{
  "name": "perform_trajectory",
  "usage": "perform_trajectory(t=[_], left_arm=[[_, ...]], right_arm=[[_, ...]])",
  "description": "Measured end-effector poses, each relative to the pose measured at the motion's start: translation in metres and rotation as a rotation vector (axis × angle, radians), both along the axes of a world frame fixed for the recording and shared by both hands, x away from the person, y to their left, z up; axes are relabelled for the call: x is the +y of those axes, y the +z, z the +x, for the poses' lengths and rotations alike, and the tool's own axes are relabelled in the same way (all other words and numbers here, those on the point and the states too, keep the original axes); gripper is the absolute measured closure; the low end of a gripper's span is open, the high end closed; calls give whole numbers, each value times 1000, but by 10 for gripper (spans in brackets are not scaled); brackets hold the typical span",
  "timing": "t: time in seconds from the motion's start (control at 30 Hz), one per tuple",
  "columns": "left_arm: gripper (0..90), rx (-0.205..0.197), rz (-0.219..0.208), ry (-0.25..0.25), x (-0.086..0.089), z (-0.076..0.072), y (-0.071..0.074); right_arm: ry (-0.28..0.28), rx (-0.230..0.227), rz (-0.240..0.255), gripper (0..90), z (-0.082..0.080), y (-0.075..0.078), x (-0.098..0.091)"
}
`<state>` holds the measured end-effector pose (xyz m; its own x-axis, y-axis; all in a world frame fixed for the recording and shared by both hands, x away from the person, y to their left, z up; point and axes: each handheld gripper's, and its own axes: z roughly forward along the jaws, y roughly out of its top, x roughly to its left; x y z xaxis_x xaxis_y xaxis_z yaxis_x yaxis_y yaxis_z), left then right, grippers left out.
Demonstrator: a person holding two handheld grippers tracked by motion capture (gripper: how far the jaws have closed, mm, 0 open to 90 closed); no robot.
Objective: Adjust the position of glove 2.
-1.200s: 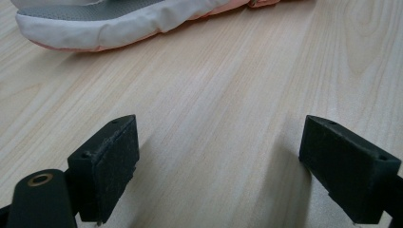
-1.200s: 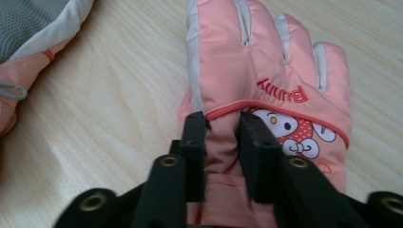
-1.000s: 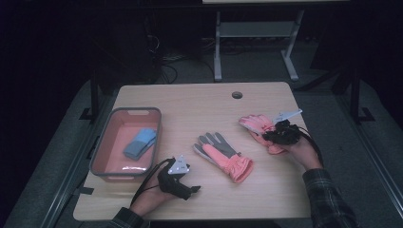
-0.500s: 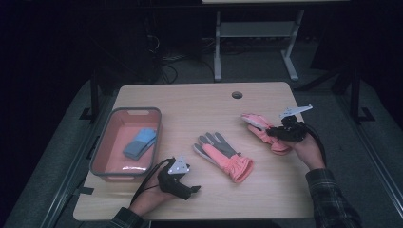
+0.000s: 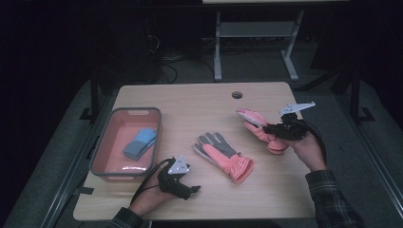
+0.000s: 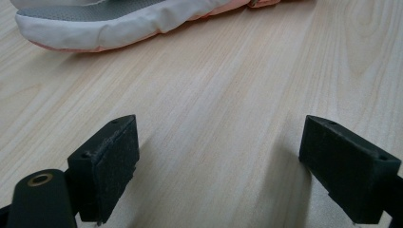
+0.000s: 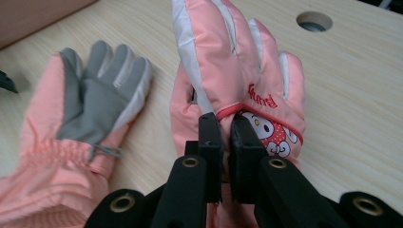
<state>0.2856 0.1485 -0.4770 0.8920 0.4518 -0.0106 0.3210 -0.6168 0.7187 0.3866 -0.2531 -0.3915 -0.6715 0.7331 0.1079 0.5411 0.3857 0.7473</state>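
Two pink gloves were out on the wooden table (image 5: 199, 102). One of them, the glove with the cartoon print (image 7: 237, 90), was pinched in the right gripper (image 7: 227, 142), whose black jaws had closed almost together on a fold of fabric at the back of the glove, just beside the red-trimmed picture. From above, that glove (image 5: 259, 128) hung from the right gripper (image 5: 280, 130) near the table's right edge, fingers pointing toward the round cable hole (image 5: 237, 95), with most of it lifted off the wood. The person's right hand (image 5: 309, 149) gripped the tool from below, a plaid sleeve (image 5: 332, 199) trailing off the near corner.

The other glove (image 5: 223, 154) lay flat in the middle of the table, grey palm up, its gathered cuff toward the person. Just left of it, the left gripper (image 5: 190, 187) rested low at the near edge, and its jaws stood wide apart with bare wood between them; along them, the white edge of the other glove (image 6: 114, 26) lay a little way ahead. At the far left sat a pink bin (image 5: 107, 137) with a folded blue cloth (image 5: 140, 142) inside.
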Motion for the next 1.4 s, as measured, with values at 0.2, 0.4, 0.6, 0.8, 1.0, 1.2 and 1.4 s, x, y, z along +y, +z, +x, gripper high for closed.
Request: perform_trajectory(t=[0.2, 0.4, 0.6, 0.8, 1.0, 1.2, 1.4], left_arm=[[124, -5, 1, -4, 0, 1, 0], [124, 0, -2, -2, 0, 0, 0], [124, -6, -2, -3, 0, 1, 0], [124, -5, -6, 1, 0, 0, 0], [124, -5, -7, 2, 0, 0, 0], [124, -6, -7, -1, 0, 1, -1], [124, -6, -7, -1, 0, 1, -1]], right_arm=[[39, -10, 1, 852, -11, 13, 16], [89, -16, -20, 852, -19, 20, 37], [125, -18, -35, 852, -26, 25, 57], [157, -20, -55, 852, -34, 32, 79], [187, -3, -80, 851, -36, 28, 101], [195, 0, -112, 850, -39, 26, 119], [189, 1, -142, 846, -39, 22, 131]])
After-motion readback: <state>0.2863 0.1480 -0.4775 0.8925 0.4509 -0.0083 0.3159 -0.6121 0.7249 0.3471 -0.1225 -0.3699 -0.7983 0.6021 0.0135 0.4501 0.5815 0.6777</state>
